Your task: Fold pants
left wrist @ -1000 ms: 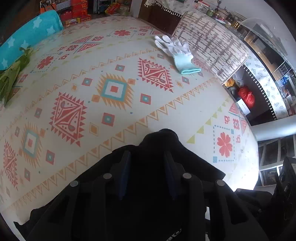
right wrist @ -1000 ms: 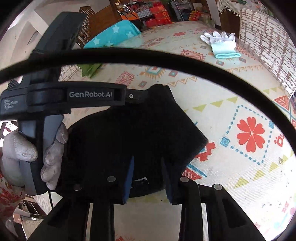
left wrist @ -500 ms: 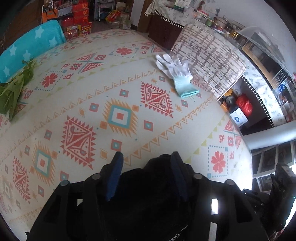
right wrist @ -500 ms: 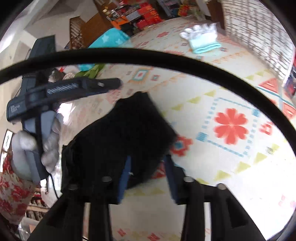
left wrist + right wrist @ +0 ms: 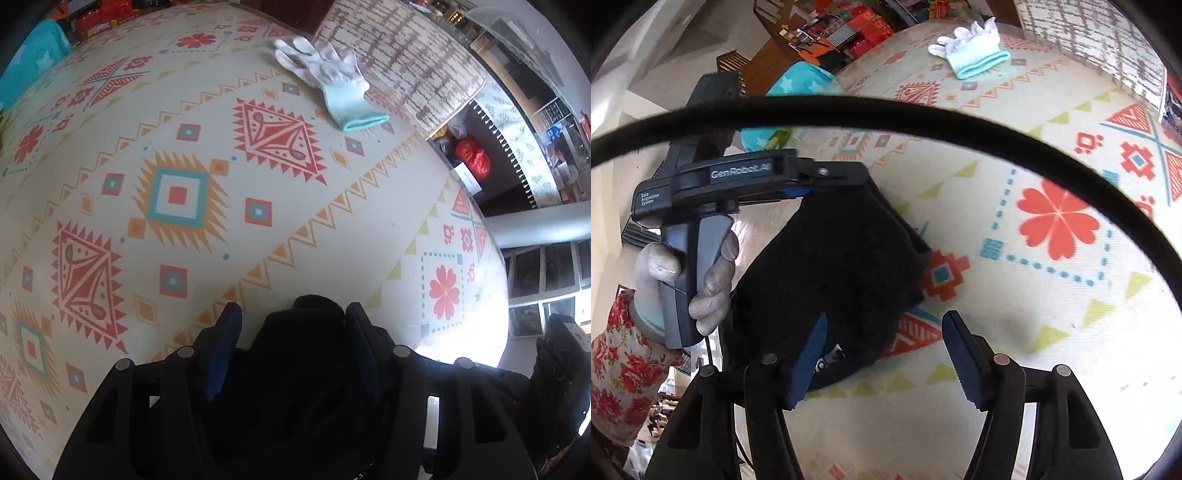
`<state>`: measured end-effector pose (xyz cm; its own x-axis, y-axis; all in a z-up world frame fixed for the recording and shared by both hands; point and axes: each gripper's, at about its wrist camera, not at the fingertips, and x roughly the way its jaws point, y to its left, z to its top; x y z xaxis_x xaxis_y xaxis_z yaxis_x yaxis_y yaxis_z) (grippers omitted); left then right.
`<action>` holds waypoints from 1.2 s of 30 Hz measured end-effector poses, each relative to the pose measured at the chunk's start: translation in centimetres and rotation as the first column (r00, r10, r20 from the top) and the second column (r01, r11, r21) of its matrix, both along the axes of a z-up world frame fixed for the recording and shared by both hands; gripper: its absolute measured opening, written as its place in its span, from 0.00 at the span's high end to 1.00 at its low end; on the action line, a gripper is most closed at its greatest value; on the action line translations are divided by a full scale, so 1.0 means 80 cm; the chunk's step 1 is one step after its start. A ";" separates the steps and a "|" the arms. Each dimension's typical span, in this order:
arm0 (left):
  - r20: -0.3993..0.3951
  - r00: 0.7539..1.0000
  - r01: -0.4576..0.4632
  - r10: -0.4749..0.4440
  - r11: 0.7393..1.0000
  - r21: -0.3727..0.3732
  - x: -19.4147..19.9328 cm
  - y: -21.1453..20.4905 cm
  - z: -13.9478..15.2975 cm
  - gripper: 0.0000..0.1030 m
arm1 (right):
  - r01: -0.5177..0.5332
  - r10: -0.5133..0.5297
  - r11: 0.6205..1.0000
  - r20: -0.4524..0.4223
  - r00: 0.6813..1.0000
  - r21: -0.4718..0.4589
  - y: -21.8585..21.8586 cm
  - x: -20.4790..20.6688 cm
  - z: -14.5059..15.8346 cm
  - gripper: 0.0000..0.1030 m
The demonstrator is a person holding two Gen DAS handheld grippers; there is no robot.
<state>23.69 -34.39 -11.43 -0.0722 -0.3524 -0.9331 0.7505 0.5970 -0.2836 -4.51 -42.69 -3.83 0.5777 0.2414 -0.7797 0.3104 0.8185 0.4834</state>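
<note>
The black pants [image 5: 827, 280] lie folded on the patterned mat [image 5: 1052, 332]. The right gripper [image 5: 882, 354] has just been opening, nothing between its spread jaws; the left gripper [image 5: 293, 347], also just opening, straddles the pants' edge without pinching.

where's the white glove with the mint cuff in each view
Left wrist view: the white glove lies at upper centre-right on the patterned tablecloth, fingers toward the upper left, cuff toward the lower right.
Right wrist view: it lies at the top, right of centre, beyond the black cable, cuff toward the camera.
Shared landmark: the folded black pants, low and central in the left wrist view, left of centre in the right.
</note>
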 end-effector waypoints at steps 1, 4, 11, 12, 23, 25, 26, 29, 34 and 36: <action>0.017 1.000 0.015 -0.015 1.000 0.005 -0.005 -0.005 -0.001 0.39 | -0.007 0.007 1.000 0.002 1.000 -0.006 0.002 0.006 0.000 0.32; 0.028 0.999 0.035 -0.035 0.999 0.007 -0.013 -0.015 -0.003 0.32 | -0.027 0.027 0.999 0.019 0.999 -0.025 0.009 0.016 0.001 0.31; 0.109 0.992 0.054 -0.061 0.997 0.064 -0.024 -0.022 0.002 0.76 | -0.042 0.043 0.998 0.012 0.999 -0.038 0.015 0.029 -0.004 0.65; 0.103 0.994 0.042 -0.047 0.998 0.048 -0.022 -0.017 0.006 0.77 | -0.042 0.042 0.999 0.012 0.999 -0.004 0.011 0.031 -0.007 0.68; 0.122 0.992 -0.019 0.030 0.996 -0.092 -0.034 0.038 0.080 0.79 | -0.047 0.044 0.996 0.045 0.998 0.070 0.001 0.005 0.016 0.79; 0.121 0.992 -0.030 0.045 0.992 -0.122 -0.036 0.049 0.090 0.80 | -0.056 0.053 0.997 0.057 0.997 0.058 0.009 0.005 0.026 0.79; 0.117 0.992 -0.039 0.056 0.989 -0.142 -0.038 0.059 0.097 0.80 | -0.058 0.055 0.997 0.061 0.997 0.053 0.014 0.012 0.029 0.79; 0.114 0.990 -0.056 0.079 0.979 -0.195 -0.041 0.090 0.117 0.79 | -0.073 0.070 0.997 0.080 0.994 0.031 0.035 0.010 0.045 0.79; 0.096 0.989 -0.082 0.113 0.955 -0.284 -0.043 0.158 0.139 0.80 | -0.116 0.122 0.991 0.101 0.987 -0.063 0.093 0.006 0.073 0.79; 0.078 0.988 -0.105 0.136 0.942 -0.320 -0.043 0.196 0.145 0.80 | -0.136 0.146 0.986 0.103 0.984 -0.095 0.120 0.005 0.081 0.79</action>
